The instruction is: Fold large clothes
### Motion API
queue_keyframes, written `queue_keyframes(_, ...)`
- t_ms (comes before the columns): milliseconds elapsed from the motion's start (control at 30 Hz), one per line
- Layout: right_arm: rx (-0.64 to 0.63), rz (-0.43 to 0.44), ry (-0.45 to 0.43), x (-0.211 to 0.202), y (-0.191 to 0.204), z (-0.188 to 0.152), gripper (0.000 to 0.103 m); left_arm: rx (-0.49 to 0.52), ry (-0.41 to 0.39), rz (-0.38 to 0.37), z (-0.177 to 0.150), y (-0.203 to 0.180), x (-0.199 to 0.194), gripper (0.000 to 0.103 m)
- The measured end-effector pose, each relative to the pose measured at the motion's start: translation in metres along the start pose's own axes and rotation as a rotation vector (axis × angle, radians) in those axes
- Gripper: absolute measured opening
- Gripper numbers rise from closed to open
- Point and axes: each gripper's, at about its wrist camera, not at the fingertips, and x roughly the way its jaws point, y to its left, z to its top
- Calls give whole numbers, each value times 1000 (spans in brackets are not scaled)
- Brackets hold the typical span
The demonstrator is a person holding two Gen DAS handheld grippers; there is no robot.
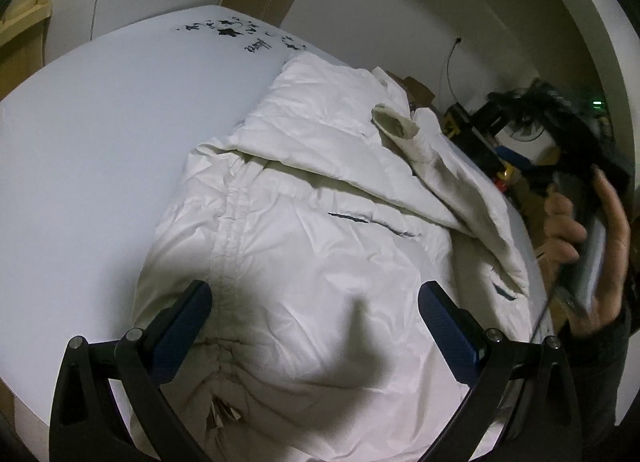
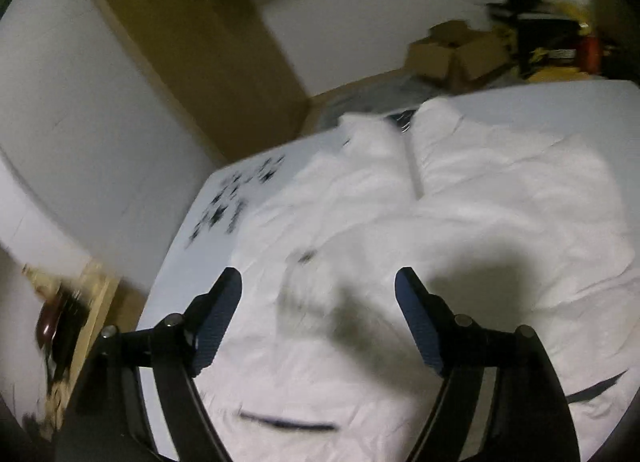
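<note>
A white padded jacket [image 1: 304, 189] lies crumpled on a white table [image 1: 88, 149], with one sleeve folded across its top and the cuff [image 1: 394, 123] facing up. A dark pocket zip [image 1: 348, 217] shows on its front. My left gripper [image 1: 316, 290] hovers open over the jacket's near part, with nothing between its fingers. In the right wrist view the same jacket [image 2: 460, 201] spreads across the table [image 2: 200, 229], slightly blurred. My right gripper [image 2: 319, 276] is open above the fabric and grips nothing. A person's hand [image 1: 580, 229] holds a gripper handle at the right edge.
Black flower prints [image 1: 236, 31] mark the table's far corner. Beyond the table stand a brown panel [image 2: 192, 41], cardboard boxes [image 2: 452, 49] and dark cluttered gear [image 1: 520, 121]. The table's rounded edge [image 2: 160, 274] drops off to the left, near a wooden stand [image 2: 92, 294].
</note>
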Motion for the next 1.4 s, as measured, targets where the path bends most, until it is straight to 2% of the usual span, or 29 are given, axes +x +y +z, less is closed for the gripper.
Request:
queue_keyframes(33, 6, 3, 20, 8, -1, 0, 66, -4, -2, -1, 0, 0, -2, 103)
queue_keyframes(67, 7, 18, 67, 25, 1, 0, 53, -5, -2, -2, 0, -1, -3, 103)
queue_keyframes(100, -4, 31, 99, 35, 1, 0, 44, -3, -1, 0, -1, -2, -5, 103)
queue_keyframes(167, -35, 25, 182, 66, 6, -9, 35, -2, -1, 8, -2, -2, -8, 103)
queue_keyframes(200, -38, 11, 230, 77, 2, -16, 35, -5, 2, 12, -2, -1, -9, 103)
queue_keyframes(233, -30, -13, 315, 98, -3, -26, 35, -8, 5, 15, -3, -1, -9, 103)
queue_keyframes(267, -39, -43, 355, 109, -4, -35, 34, -10, 10, 19, -3, 0, -10, 103)
queue_keyframes(333, -86, -45, 331, 103, -2, -36, 34, -15, 12, 23, -5, 3, -13, 103)
queue_keyframes(433, -98, -13, 296, 68, 0, -34, 35, -20, 16, 31, -6, 5, -16, 103)
queue_keyframes(533, -81, -14, 184, 7, -19, -29, 40, -20, 24, 28, -8, 9, -17, 103)
queue_keyframes(633, -42, -131, 33, -59, -64, -25, 53, -35, 32, 31, -11, 12, -18, 103)
queue_keyframes(700, -10, -224, -21, -80, -95, -24, 60, -37, 32, 33, -11, 11, -19, 103)
queue_keyframes(767, 29, -290, -3, -79, -131, -23, 60, -35, 29, 34, -12, 8, -19, 103)
queue_keyframes(833, 78, -343, 116, -55, -176, -33, 60, -33, 28, 29, -13, 3, -21, 103)
queue_keyframes(867, 85, -324, 191, -41, -192, -37, 60, -27, 27, 26, -13, -1, -22, 103)
queue_keyframes(1000, 81, -265, 227, -43, -200, -30, 61, 5, 31, 27, -18, -14, -23, 103)
queue_keyframes(1033, 108, -238, 203, -49, -201, -23, 61, 10, 35, 32, -19, -16, -22, 103)
queue_keyframes(1100, 141, -202, 95, -61, -202, 0, 61, 8, 44, 40, -19, -18, -20, 103)
queue_keyframes(1167, 110, -247, -4, -62, -201, 26, 66, 0, 47, 43, -19, -19, -18, 103)
queue_keyframes(1200, 94, -274, -35, -56, -203, 37, 73, -3, 46, 46, -19, -19, -19, 103)
queue_keyframes(1233, 84, -291, -39, -48, -206, 44, 74, -6, 41, 50, -19, -20, -20, 103)
queue_keyframes(1267, 72, -311, -17, -34, -209, 50, 75, -6, 38, 54, -19, -20, -21, 103)
queue_keyframes(1300, 71, -330, 56, -10, -217, 52, 75, -6, 34, 58, -19, -20, -23, 103)
queue_keyframes(1333, 68, -347, 165, 17, -225, 48, 76, -7, 31, 65, -19, -19, -24, 103)
queue_keyframes(1367, 25, -374, 252, 37, -225, 41, 82, -9, 31, 70, -19, -18, -25, 103)
queue_keyframes(1400, -78, -432, 225, 41, -208, 38, 84, -16, 30, 78, -19, -15, -27, 103)
